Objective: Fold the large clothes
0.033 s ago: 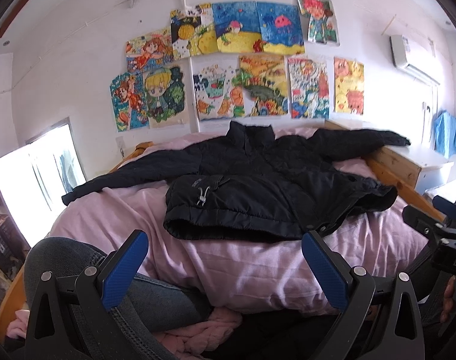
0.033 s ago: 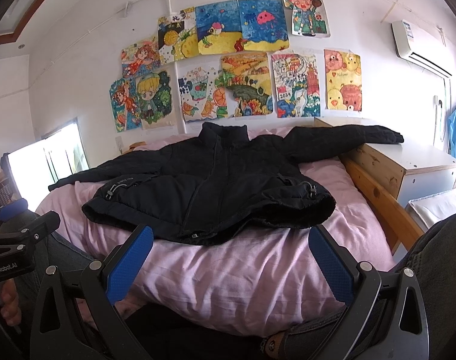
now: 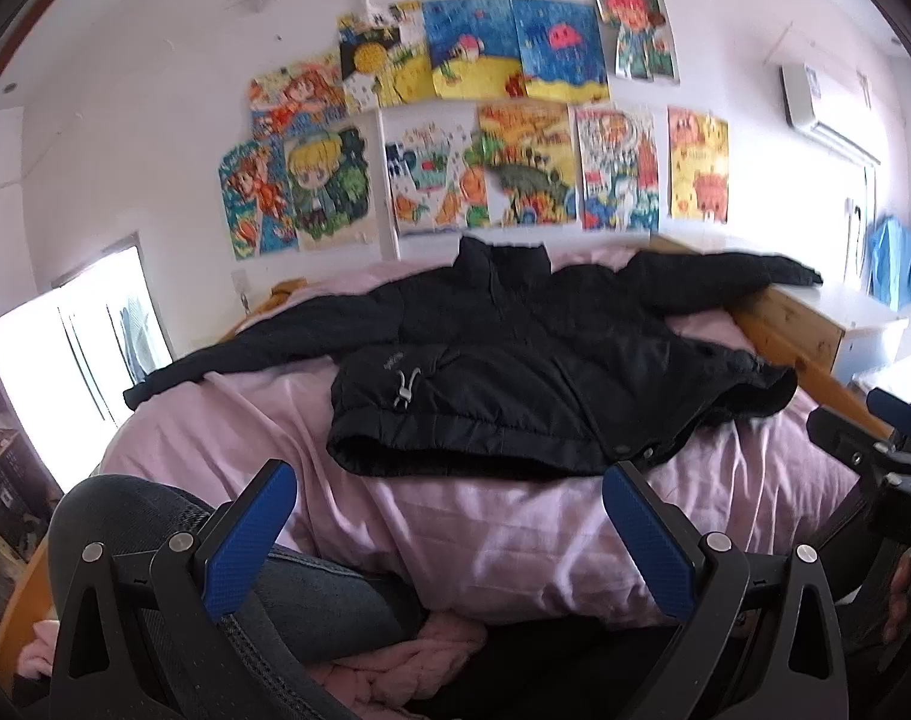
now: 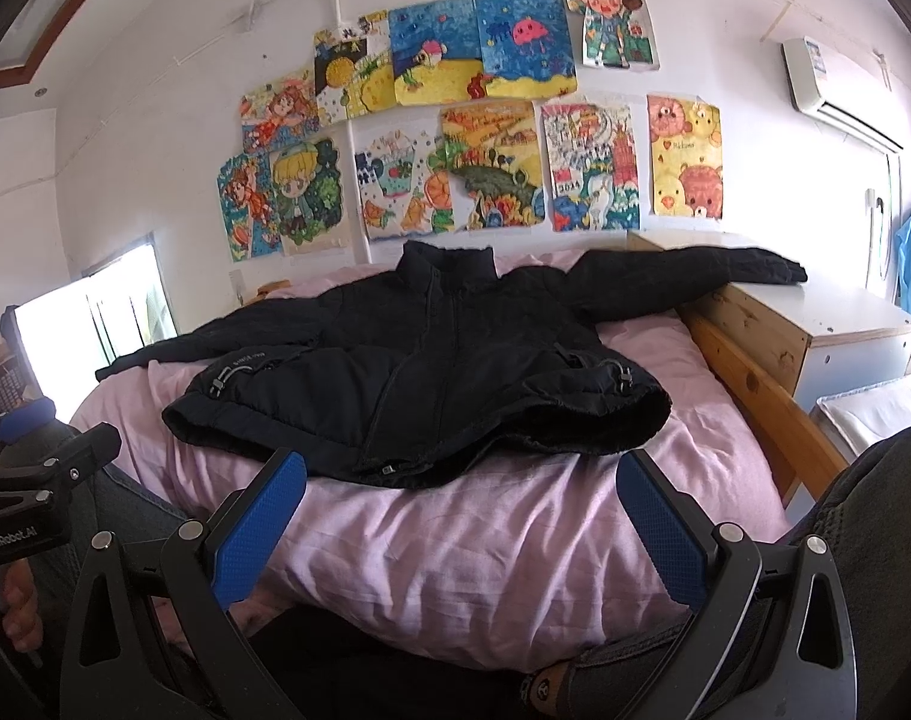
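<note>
A black padded jacket (image 3: 503,372) lies spread front-up on a bed with a pink sheet (image 3: 503,534), collar toward the wall, sleeves out to both sides. It also shows in the right wrist view (image 4: 431,372). Its right sleeve (image 4: 695,276) reaches onto a wooden cabinet. My left gripper (image 3: 449,534) is open and empty, held short of the jacket's hem. My right gripper (image 4: 461,528) is open and empty, also short of the hem. Each gripper shows at the edge of the other's view.
A wooden bed rail (image 4: 755,384) and a white-topped cabinet (image 4: 827,324) stand on the right. The person's knees (image 3: 155,528) sit at the bed's near edge. A bright window (image 3: 65,360) is on the left. Drawings (image 4: 491,120) cover the wall.
</note>
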`<state>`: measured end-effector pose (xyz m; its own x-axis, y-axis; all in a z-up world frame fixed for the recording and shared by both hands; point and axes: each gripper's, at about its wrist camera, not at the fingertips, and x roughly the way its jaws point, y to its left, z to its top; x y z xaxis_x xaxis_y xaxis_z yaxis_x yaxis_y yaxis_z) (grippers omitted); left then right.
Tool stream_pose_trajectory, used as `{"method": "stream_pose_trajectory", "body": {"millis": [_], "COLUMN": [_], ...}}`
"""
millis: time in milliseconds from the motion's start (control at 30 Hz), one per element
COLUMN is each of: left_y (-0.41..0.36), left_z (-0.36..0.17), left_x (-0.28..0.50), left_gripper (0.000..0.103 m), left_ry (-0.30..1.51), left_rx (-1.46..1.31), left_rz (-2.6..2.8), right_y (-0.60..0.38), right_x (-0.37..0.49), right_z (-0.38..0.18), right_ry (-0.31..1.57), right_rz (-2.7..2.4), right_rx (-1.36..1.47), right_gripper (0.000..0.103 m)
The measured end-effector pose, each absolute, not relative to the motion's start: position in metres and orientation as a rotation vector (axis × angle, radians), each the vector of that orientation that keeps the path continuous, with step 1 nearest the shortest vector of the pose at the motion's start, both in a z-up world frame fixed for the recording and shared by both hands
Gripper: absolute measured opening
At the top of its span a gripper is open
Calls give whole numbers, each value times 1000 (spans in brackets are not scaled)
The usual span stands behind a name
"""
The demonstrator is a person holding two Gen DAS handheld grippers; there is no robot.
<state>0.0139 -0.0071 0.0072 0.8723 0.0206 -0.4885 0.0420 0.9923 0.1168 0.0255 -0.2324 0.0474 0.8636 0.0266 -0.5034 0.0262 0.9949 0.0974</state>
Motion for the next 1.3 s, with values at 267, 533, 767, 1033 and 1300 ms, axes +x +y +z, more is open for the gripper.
{"method": "stream_pose_trajectory", "body": {"millis": [267,533,767,1033,1300], "left_y": [-11,-33,-54,-61,-92], "left_z": [12,36,49,53,47], "left_x": [58,116,180,239,315], "left_gripper": [103,103,103,103,103], "left_ry": [626,650,690,633,725], "left_rx": [94,161,179,139,138], "left_rz": [-113,-158,-209,-147,-176], "right_y": [-247,-266,-316,-409,-528], "right_x": [58,95,153,243,337], "right_z": [42,68,89,84,60], "right_ry": [686,723,777,775,681], "right_rz": [3,-1,49,-18,-386], "right_rx": [141,61,122,297,260], "right_gripper": [102,102,102,102,102]}}
